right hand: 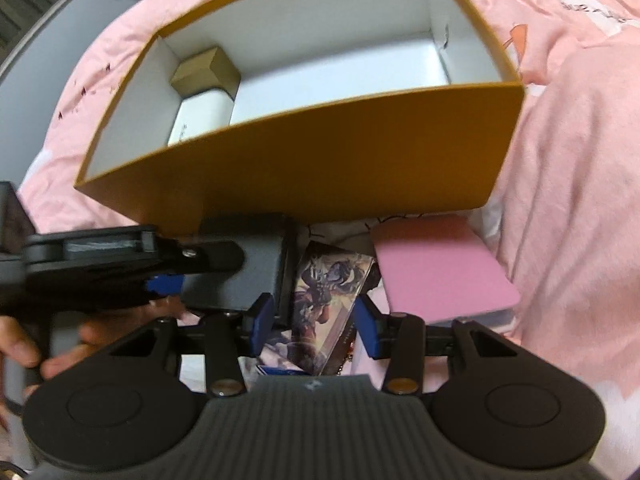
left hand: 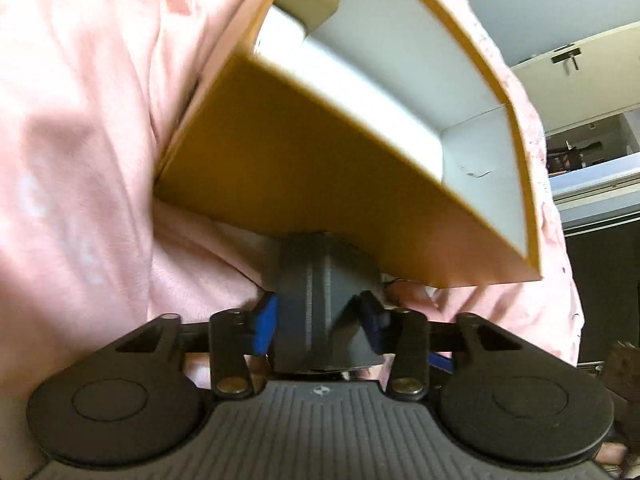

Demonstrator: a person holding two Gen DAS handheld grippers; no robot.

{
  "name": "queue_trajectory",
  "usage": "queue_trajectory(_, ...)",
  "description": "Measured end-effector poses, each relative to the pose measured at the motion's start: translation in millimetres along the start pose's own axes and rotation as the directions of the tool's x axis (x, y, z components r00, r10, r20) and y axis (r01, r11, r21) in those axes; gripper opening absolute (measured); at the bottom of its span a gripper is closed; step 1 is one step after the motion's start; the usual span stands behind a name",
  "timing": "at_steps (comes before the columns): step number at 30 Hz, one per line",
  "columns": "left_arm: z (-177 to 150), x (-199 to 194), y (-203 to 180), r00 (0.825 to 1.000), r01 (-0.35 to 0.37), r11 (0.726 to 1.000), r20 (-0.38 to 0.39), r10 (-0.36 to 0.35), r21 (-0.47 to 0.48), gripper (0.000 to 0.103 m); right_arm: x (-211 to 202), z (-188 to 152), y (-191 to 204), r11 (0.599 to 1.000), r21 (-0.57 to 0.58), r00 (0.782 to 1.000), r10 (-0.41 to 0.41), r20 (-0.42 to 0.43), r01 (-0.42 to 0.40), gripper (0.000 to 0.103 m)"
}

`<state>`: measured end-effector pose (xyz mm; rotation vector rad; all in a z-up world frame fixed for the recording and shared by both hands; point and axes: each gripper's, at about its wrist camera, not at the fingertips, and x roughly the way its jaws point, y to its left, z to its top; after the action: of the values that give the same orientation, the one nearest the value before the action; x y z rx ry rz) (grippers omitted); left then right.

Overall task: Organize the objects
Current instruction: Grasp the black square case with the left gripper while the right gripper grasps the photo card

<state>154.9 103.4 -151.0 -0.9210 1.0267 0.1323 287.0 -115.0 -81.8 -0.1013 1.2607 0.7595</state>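
My left gripper point(left hand: 318, 324) is shut on a dark grey box point(left hand: 316, 304), with a blue pad against each side, just below the near wall of an orange box point(left hand: 304, 168) with a white inside. In the right wrist view the same grey box point(right hand: 240, 272) sits left of centre in that gripper's fingers. My right gripper point(right hand: 314, 324) is shut on an illustrated card box point(right hand: 328, 296), in front of the orange box point(right hand: 304, 160). A small tan box point(right hand: 204, 70) and a white box point(right hand: 200, 120) lie in the orange box's left end.
A flat pink box point(right hand: 440, 272) lies right of the illustrated box, under the orange box's near corner. Rumpled pink bedding point(right hand: 572, 160) lies under everything. A hand point(right hand: 16, 344) holds the left gripper's handle. White shelves point(left hand: 592, 92) stand at the far right in the left wrist view.
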Motion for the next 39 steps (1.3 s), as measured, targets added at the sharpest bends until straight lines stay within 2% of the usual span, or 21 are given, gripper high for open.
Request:
queue_trajectory(2, -5.6, -14.8, -12.2, 0.997, -0.059, 0.996, 0.053, 0.055, 0.072, 0.044, 6.8, 3.0, 1.8, 1.000, -0.019, 0.999, -0.020, -0.032, 0.020, 0.048)
queue_trajectory(5, -10.1, -34.8, -26.6, 0.983, -0.163, 0.971, 0.116, 0.145, 0.175, 0.042, 13.0, 8.7, 4.5, 0.999, -0.040, 0.998, -0.031, -0.061, 0.029, 0.052)
queue_trajectory(9, -12.7, -50.3, -35.0, 0.965, -0.248, 0.936, 0.152, 0.215, 0.252, 0.042, 27.0, 18.2, 3.6, 1.000, -0.009, 0.993, -0.029, -0.111, 0.029, 0.061)
queue_trajectory(14, -11.8, -43.3, -29.2, 0.958, -0.282, 0.930, 0.132, 0.256, 0.237, 0.042, 42.2, 24.7, 5.4, 1.000, 0.014, 0.990, -0.020, -0.140, 0.022, 0.079)
queue_trajectory(17, -12.6, -39.4, -21.3, 0.959, -0.277, 0.934, 0.125, 0.255, 0.227, 0.042, 47.6, 27.0, 4.2, 0.999, 0.042, 0.990, 0.002, -0.141, 0.004, 0.088)
queue_trajectory(21, -11.8, -41.0, -15.7, 0.961, -0.272, 0.936, 0.121, 0.250, 0.224, 0.042, 46.0, 26.8, 7.0, 0.998, 0.065, 0.993, 0.006, -0.116, 0.002, 0.086)
queue_trajectory(23, -11.8, -41.2, -15.8, 0.961, -0.271, 0.936, 0.122, 0.249, 0.224, 0.042, 40.8, 24.8, 12.7, 0.999, 0.042, 0.995, 0.009, -0.100, -0.005, 0.077)
queue_trajectory(27, -11.5, -41.1, -14.7, 0.962, -0.268, 0.937, 0.119, 0.247, 0.223, 0.043, 28.3, 21.9, 22.5, 0.996, 0.031, 0.994, 0.088, -0.061, -0.086, 0.074)
queue_trajectory(29, -11.4, -40.9, -14.7, 0.962, -0.268, 0.938, 0.120, 0.246, 0.221, 0.043, 28.5, 23.4, 17.5, 0.995, 0.062, 0.996, 0.076, -0.056, -0.072, 0.067)
queue_trajectory(32, -11.0, -39.3, -13.5, 0.962, -0.266, 0.941, 0.124, 0.245, 0.211, 0.043, 38.9, 22.6, 5.7, 0.993, 0.117, 0.995, 0.006, -0.095, 0.006, 0.056)
queue_trajectory(36, -8.4, -35.5, -10.3, 0.969, -0.240, 0.953, 0.113, 0.221, 0.187, 0.043, 46.9, 23.7, 5.2, 0.994, 0.102, 0.993, -0.033, -0.111, 0.044, 0.054)
queue_trajectory(38, -7.3, -32.7, -9.0, 0.976, -0.212, 0.960, 0.097, 0.197, 0.181, 0.043, 57.4, 24.7, 6.1, 0.994, 0.089, 0.991, -0.054, -0.125, 0.065, 0.064)
queue_trajectory(39, -7.3, -30.9, -8.6, 0.978, -0.203, 0.963, 0.088, 0.190, 0.176, 0.043, 61.4, 25.8, 5.1, 0.994, 0.099, 0.990, -0.039, -0.134, 0.053, 0.066)
